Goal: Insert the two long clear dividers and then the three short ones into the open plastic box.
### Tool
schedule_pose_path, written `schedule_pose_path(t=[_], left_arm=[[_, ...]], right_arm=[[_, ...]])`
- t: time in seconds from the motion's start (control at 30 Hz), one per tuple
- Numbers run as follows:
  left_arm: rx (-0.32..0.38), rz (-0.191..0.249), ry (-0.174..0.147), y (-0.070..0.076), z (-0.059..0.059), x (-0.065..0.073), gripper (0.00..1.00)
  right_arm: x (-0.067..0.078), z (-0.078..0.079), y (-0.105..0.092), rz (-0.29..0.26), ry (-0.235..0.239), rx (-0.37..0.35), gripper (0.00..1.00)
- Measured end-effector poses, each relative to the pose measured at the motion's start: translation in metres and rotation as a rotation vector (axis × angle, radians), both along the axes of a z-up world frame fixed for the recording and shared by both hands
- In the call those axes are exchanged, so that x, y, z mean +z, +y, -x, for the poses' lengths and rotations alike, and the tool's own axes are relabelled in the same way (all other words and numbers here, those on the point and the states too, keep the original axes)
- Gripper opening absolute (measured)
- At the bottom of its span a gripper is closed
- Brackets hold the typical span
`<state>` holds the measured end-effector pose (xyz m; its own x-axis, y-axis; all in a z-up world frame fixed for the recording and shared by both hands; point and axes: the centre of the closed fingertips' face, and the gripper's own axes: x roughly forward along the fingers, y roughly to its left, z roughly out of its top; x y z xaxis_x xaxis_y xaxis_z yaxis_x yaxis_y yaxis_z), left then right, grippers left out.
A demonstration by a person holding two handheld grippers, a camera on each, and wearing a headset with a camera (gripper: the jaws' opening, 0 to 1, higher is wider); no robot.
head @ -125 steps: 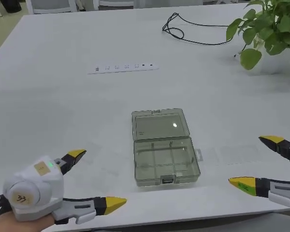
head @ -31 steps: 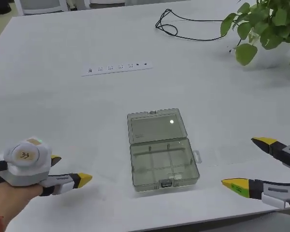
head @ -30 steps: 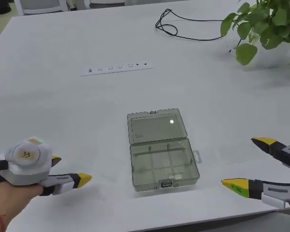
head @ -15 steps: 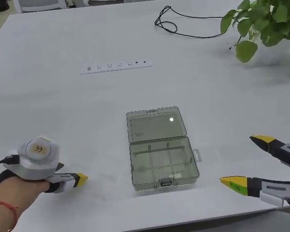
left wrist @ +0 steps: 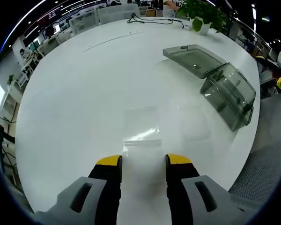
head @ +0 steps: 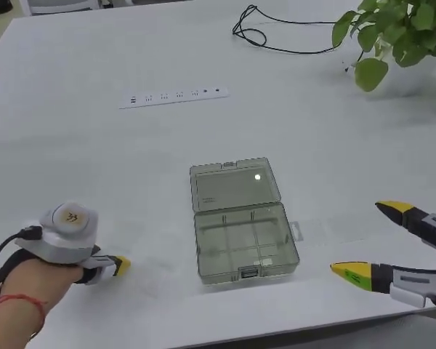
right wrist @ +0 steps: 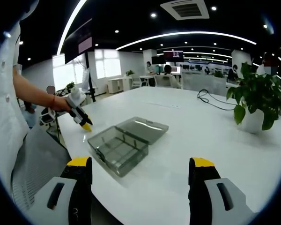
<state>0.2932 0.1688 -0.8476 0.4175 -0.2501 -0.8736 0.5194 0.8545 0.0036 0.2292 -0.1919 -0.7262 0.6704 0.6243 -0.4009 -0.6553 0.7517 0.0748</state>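
The smoky clear plastic box lies open on the white table, its lid flat behind it, and inner ribs show in the base. It also appears in the left gripper view and the right gripper view. Clear divider sheets lie flat on the table just ahead of my left gripper, which is open with a narrow gap and nothing between its jaws. That left gripper points down at the table left of the box. My right gripper is wide open and empty, right of the box.
A white power strip lies across the far middle of the table. A black cable coils at the back, and a potted plant stands at the back right. The table's front edge runs just below both grippers.
My left gripper has drawn left and tipped down toward the table, and its jaws have narrowed. The right gripper has stayed in place, still wide open.
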Motion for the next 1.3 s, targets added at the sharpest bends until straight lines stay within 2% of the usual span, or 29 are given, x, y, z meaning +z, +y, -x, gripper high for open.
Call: schedule_pose_path(t=[0.5,0.77,1.03,1.3], left_arm=[[0.006,-0.013,0.04,-0.001,0.003,0.001,0.32],[0.031,0.018,0.053,-0.001,0.003,0.003,0.31],[0.033,0.03,0.044,-0.003,0.004,0.005,0.31],[0.071,0.084,0.012,-0.002,0.004,0.016,0.3]], right_arm=[[0.0,0.001,0.0,0.003,-0.003,0.004,0.85],[-0.001,0.002,0.001,0.008,0.002,0.01,0.84],[-0.001,0.002,0.002,0.006,0.005,0.013,0.83],[0.002,0.002,0.005,0.002,0.006,0.019,0.82]])
